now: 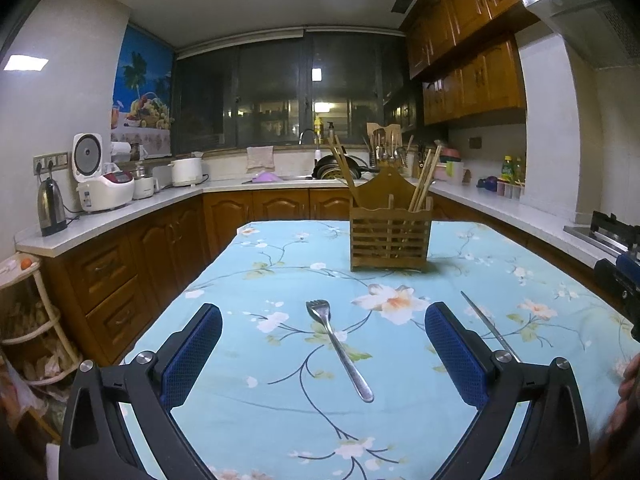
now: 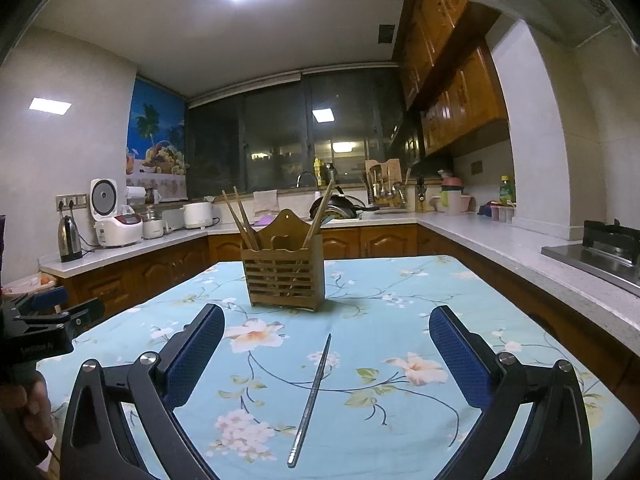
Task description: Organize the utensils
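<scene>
A metal fork lies on the blue floral tablecloth, between the fingers of my open, empty left gripper. A metal chopstick lies between the fingers of my open, empty right gripper; it also shows in the left wrist view. A slatted wooden utensil holder with wooden chopsticks stands upright further back on the table; it also shows in the right wrist view.
Kitchen counters with a kettle and rice cooker run around the table on the left, back and right. A stove sits at the right. The other gripper shows at the left edge.
</scene>
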The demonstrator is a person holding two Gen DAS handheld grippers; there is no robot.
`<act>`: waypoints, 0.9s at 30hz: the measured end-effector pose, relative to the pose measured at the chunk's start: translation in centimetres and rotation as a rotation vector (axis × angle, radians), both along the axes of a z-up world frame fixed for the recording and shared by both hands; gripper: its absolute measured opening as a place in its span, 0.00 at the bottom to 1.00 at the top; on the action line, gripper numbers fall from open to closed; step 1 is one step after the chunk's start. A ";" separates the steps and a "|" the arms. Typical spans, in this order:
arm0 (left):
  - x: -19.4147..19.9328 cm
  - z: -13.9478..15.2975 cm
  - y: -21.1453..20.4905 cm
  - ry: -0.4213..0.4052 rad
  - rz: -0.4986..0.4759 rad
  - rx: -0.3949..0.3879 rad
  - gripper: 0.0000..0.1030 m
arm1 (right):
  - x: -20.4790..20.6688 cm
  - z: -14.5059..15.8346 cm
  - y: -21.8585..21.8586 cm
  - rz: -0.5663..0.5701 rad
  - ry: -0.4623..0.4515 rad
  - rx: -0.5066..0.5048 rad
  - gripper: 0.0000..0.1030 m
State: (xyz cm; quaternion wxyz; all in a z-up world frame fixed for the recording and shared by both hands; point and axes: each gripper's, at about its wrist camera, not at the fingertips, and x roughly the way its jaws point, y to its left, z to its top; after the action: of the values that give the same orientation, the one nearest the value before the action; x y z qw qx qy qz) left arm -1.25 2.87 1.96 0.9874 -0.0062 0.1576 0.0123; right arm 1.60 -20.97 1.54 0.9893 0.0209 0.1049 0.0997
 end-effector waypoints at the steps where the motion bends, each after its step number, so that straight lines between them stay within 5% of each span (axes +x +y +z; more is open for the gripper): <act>1: 0.0 0.0 0.0 -0.001 0.001 0.002 0.99 | 0.0 0.0 0.0 0.001 -0.001 -0.001 1.00; 27: -0.1 0.2 0.1 -0.005 0.008 0.000 0.99 | 0.0 0.2 0.6 0.013 -0.011 0.001 1.00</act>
State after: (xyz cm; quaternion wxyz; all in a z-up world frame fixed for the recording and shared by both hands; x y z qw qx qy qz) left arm -1.39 3.00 2.21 0.9878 -0.0069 0.1549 0.0162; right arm 1.62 -20.33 1.75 0.9891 0.0202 0.0997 0.1062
